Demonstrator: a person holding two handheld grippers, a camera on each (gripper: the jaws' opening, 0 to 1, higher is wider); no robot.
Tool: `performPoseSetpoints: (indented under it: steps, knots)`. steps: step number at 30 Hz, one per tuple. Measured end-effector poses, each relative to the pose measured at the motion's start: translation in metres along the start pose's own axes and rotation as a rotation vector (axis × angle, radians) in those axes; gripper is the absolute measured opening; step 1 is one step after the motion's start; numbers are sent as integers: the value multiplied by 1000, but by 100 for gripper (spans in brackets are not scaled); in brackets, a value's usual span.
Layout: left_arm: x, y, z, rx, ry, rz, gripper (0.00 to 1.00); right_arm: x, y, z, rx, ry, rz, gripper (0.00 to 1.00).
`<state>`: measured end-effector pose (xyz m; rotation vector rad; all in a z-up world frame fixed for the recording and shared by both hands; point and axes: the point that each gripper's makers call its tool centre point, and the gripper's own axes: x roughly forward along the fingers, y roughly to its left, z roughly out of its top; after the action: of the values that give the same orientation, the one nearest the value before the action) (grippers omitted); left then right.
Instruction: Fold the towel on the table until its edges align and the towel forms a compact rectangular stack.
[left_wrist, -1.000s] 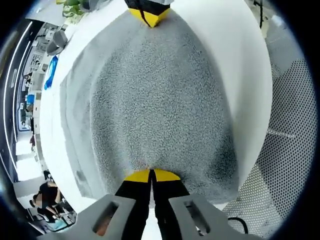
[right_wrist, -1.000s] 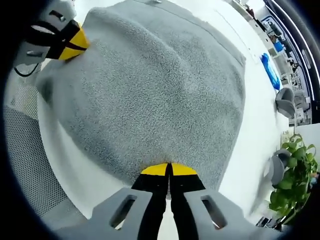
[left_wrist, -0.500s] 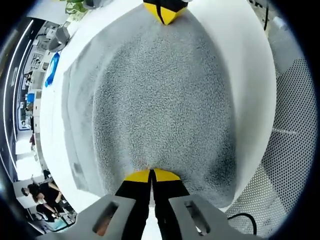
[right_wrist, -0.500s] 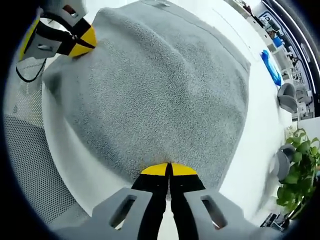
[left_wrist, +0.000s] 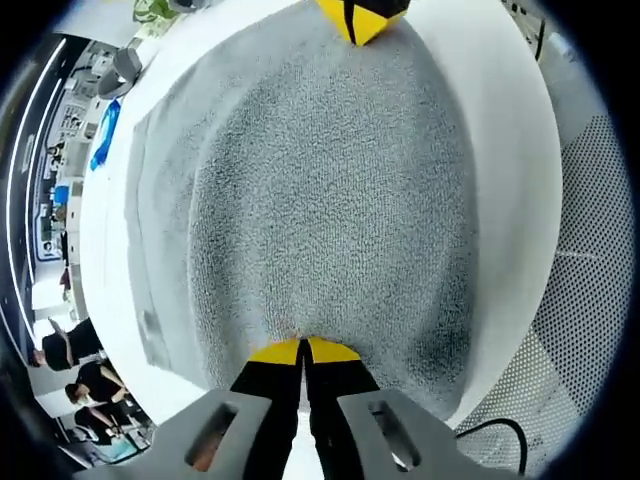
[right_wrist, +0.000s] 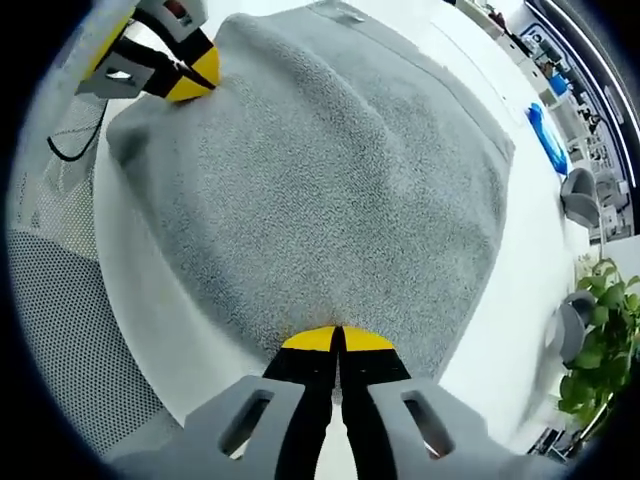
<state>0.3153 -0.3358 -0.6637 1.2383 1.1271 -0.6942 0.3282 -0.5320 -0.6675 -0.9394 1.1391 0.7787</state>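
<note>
Towel (left_wrist: 330, 190): nubby grey terry, bulging over smooth white counter (left_wrist: 500, 120), near edge pinched by both closed yellow-tipped tongs, left (left_wrist: 302, 349) and right (right_wrist: 337, 338).

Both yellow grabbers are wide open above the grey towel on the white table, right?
Not quite. The grabbers are shut, each pinching an edge of the grey towel on the white table. The left gripper view shows the left gripper closed on it, and the right gripper view shows the right gripper closed too.
</note>
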Motion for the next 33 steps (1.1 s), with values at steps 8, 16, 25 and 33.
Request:
performPoseSetpoints:
  steps: [8,16,25,33]
  knots:
    - [2,6,-3,-46,-41,-15,1,-1,6,1,-8,-18,4,0]
    - [4,10,-6,-25,-106,14,1,-6,25,0,-43,-129,55,0]
    - [6,18,-8,-4,-173,45,1,-12,41,-1,153,-310,212,0]
    - [9,27,-9,45,-220,53,1,-16,60,8,129,-351,147,0]
